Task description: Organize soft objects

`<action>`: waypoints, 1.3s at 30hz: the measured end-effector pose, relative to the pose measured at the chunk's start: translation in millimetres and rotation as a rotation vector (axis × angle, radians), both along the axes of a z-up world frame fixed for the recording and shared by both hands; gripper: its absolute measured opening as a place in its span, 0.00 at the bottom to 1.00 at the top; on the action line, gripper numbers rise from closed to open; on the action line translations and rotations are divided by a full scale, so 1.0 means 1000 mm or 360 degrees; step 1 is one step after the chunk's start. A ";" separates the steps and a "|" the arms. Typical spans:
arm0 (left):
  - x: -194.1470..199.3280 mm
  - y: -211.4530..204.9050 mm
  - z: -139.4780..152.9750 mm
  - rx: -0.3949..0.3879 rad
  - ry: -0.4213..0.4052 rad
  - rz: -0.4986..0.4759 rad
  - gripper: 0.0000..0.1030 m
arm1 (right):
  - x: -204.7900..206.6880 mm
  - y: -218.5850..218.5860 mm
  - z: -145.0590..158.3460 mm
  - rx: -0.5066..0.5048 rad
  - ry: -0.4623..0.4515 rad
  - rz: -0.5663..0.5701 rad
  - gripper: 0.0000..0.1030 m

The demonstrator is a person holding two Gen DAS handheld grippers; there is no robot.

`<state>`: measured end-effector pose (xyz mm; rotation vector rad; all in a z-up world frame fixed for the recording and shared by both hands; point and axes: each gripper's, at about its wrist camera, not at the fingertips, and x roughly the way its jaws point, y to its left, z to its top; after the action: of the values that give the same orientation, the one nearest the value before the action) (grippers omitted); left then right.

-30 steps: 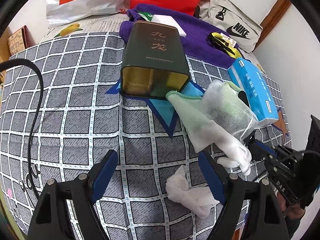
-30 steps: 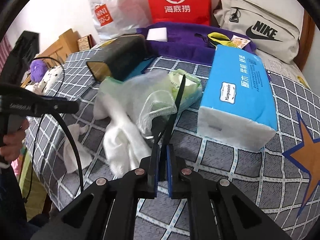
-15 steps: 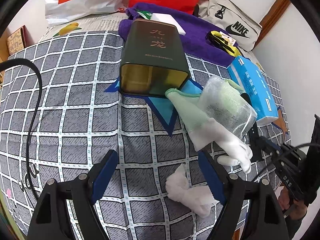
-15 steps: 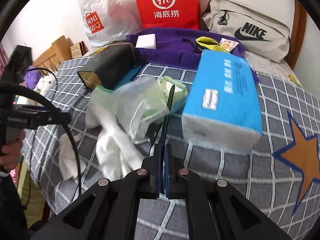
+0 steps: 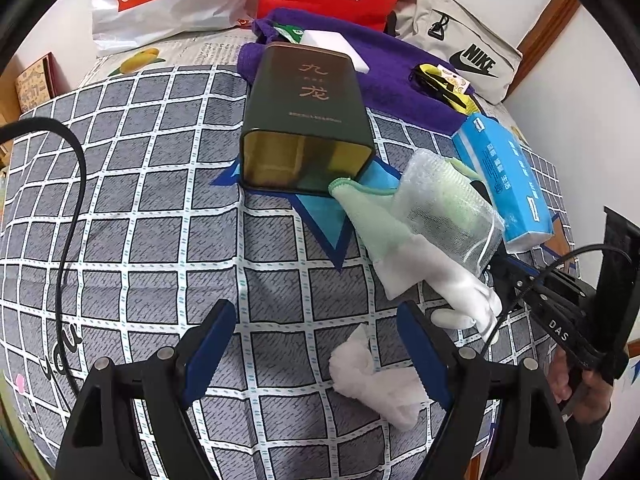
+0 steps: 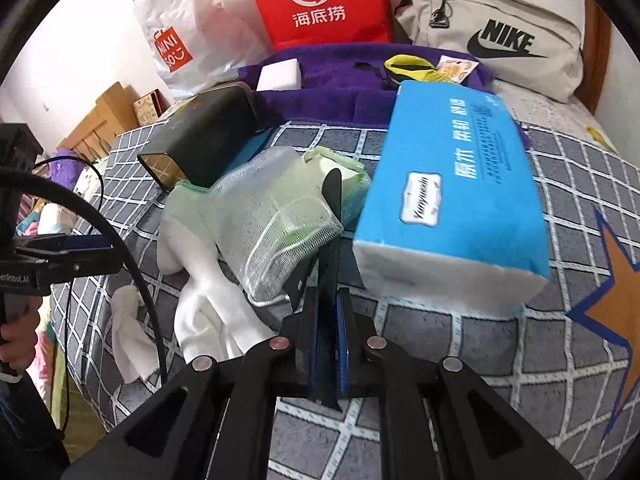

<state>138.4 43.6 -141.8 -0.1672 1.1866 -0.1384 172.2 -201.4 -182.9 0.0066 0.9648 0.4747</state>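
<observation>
Most of both views is filled by a bed under a grey checked cover with white grid lines and blue and orange stars; it meets a white wall at its head, where a wooden headboard edge shows. Against that wall lean a red paper bag, a white Miniso bag and a beige Nike bag, with a purple towel spread just in front of them. On the cover, a blue tissue pack lies near the bed's right side, and a dark green tin lies on its side with its open mouth facing the left tool. Between tin and tissue pack sit the soft things: a mesh bag with a green cloth under it, white gloves trailing from beneath, and a crumpled white tissue just beside the left tool's right finger. The left tool is spread wide over bare cover, holding nothing. The right tool is pressed together, pinching a thin dark strip beside the mesh bag. The cover left of the tin lies open, crossed only by a black cable.
</observation>
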 end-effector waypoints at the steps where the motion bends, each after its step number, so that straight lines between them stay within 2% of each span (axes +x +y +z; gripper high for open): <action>1: 0.000 0.000 0.000 0.0000 0.0000 -0.0002 0.79 | 0.003 0.001 -0.001 0.0008 0.0016 0.0006 0.10; 3: 0.000 -0.001 0.000 0.0005 0.0001 -0.0010 0.79 | 0.007 0.003 -0.003 0.0014 0.0030 0.0005 0.10; 6: -0.001 -0.002 -0.002 0.0004 0.0006 -0.0011 0.79 | 0.003 0.002 -0.001 0.0062 -0.0006 0.0014 0.03; 12: -0.002 -0.006 -0.004 0.0006 0.0012 -0.0032 0.79 | -0.019 -0.005 0.004 0.0028 -0.0050 0.0004 0.03; 18: -0.010 -0.006 -0.002 0.0022 -0.0019 -0.0077 0.79 | -0.042 -0.027 0.016 0.0006 -0.0100 -0.0104 0.03; 23: -0.022 -0.015 -0.006 0.0086 -0.0022 -0.0150 0.79 | -0.057 -0.040 0.023 0.0026 -0.0128 -0.0146 0.03; 28: -0.031 -0.026 -0.026 0.0141 0.0028 -0.0137 0.79 | -0.068 -0.038 0.023 0.0015 -0.0151 -0.0141 0.03; 31: -0.038 -0.037 -0.028 0.0254 -0.0014 -0.0165 0.80 | -0.071 -0.037 0.025 0.0016 -0.0165 -0.0130 0.03; 33: -0.040 -0.040 -0.029 0.0258 -0.0038 -0.0164 0.79 | -0.071 -0.037 0.025 0.0026 -0.0163 -0.0125 0.03; 34: -0.041 -0.040 -0.030 0.0268 -0.0060 -0.0149 0.78 | -0.072 -0.037 0.025 0.0024 -0.0167 -0.0129 0.03; 36: -0.044 -0.041 -0.027 0.0314 -0.0125 -0.0155 0.55 | -0.071 -0.036 0.027 0.0029 -0.0173 -0.0129 0.03; 38: -0.045 -0.042 -0.025 0.0320 -0.0154 -0.0187 0.45 | -0.072 -0.036 0.029 0.0039 -0.0181 -0.0131 0.03; 39: -0.045 -0.041 -0.024 0.0318 -0.0165 -0.0189 0.34 | -0.072 -0.036 0.029 0.0043 -0.0184 -0.0128 0.03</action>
<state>93.1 2.4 -166.1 0.0851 1.1000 -0.1304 100.3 -237.2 -153.6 0.0418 0.8415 0.4094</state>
